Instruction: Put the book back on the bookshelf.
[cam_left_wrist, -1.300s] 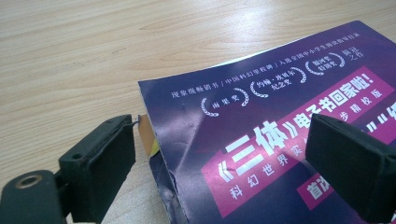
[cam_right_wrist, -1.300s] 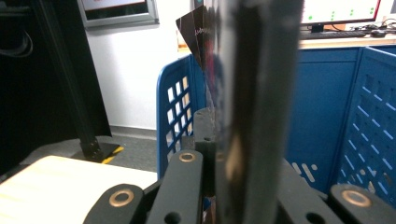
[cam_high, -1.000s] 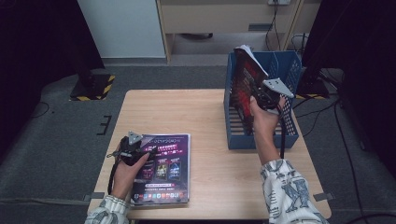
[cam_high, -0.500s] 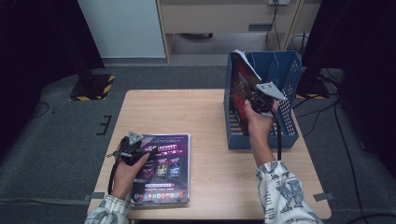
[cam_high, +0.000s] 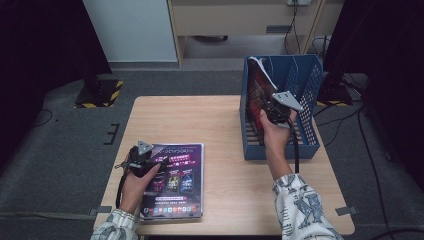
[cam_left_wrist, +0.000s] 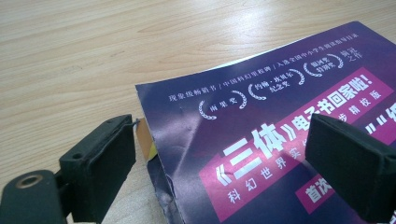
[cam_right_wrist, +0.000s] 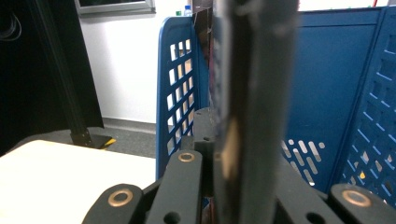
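Note:
A purple magazine (cam_high: 175, 182) lies flat at the table's front left. My left gripper (cam_high: 156, 166) rests at its upper left corner, held by a hand. In the left gripper view this gripper (cam_left_wrist: 224, 163) is open, its jaws straddling that corner of the cover (cam_left_wrist: 261, 112) without pressing it. A second, dark magazine (cam_high: 257, 92) stands on edge in the left slot of a blue file rack (cam_high: 280, 151) at the table's right. My right gripper (cam_high: 267, 107) is shut on it. The right gripper view shows the magazine (cam_right_wrist: 252, 84) edge-on in the gripper (cam_right_wrist: 217, 133).
The perforated rack walls (cam_right_wrist: 177, 93) and a divider (cam_right_wrist: 327, 70) rise close on both sides of the held magazine. Bare wooden tabletop (cam_high: 200, 125) lies between the flat magazine and the rack. A cable (cam_high: 296, 150) trails from the right gripper.
My right hand has shifted slightly left and down with the dark magazine, which now stands deeper in the rack. The left gripper and the flat magazine have stayed put.

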